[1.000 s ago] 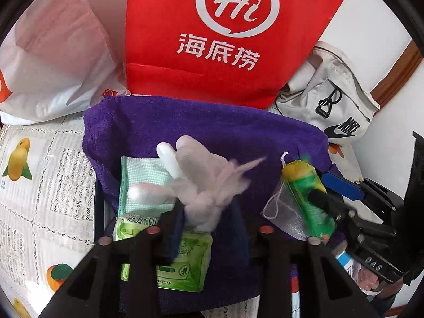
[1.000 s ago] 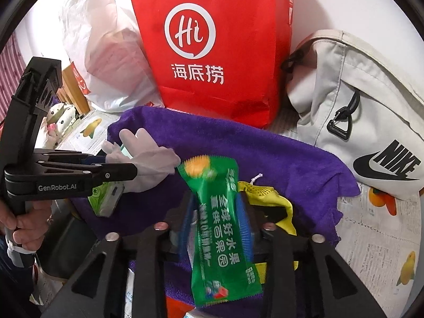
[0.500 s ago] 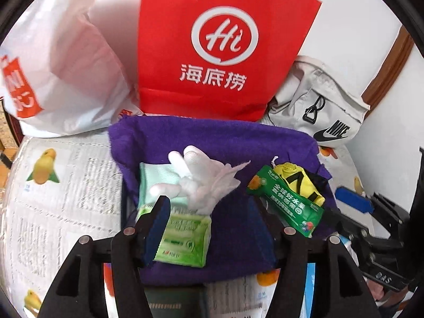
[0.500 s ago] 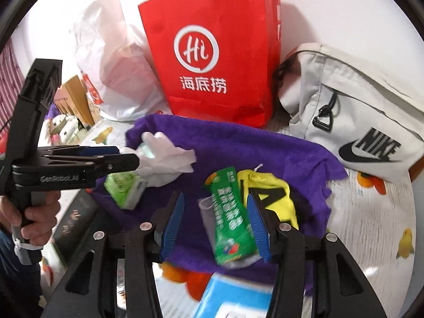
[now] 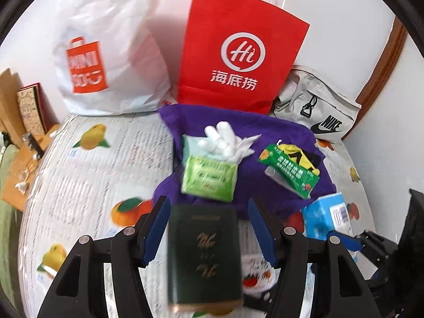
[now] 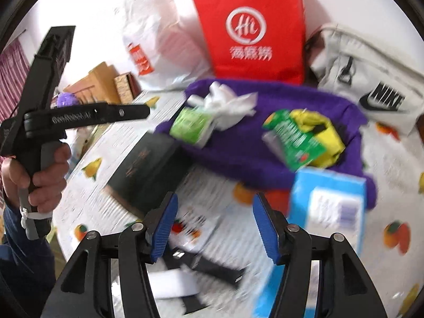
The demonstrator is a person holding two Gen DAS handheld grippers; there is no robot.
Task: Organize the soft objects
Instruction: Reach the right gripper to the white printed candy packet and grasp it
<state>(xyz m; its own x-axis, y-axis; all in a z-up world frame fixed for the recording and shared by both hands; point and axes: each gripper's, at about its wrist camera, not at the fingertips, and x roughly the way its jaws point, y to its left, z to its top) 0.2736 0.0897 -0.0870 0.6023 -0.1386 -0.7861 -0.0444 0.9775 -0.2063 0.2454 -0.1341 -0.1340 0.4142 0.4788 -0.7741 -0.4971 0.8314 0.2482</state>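
A purple towel (image 5: 265,132) (image 6: 291,100) lies on the table. On it rest a white glove (image 5: 225,140) (image 6: 225,100), a light green tissue pack (image 5: 209,177) (image 6: 190,124), a green snack packet (image 5: 288,169) (image 6: 294,137) and a yellow mesh pouch (image 5: 299,156) (image 6: 320,124). My left gripper (image 5: 206,228) is open and empty, pulled back over a dark green box (image 5: 204,254) (image 6: 148,167). My right gripper (image 6: 214,225) is open and empty, back from the towel.
A red paper bag (image 5: 238,47) (image 6: 251,26), a white plastic bag (image 5: 106,53) and a grey Nike bag (image 5: 318,111) (image 6: 371,79) stand behind the towel. A blue box (image 5: 326,217) (image 6: 326,206) lies at the front right. A black and white object (image 6: 190,273) lies near me.
Both grippers let go and drew back from the towel. The glove and the snack packet now lie on the towel. The dark green box and blue box have come into view.
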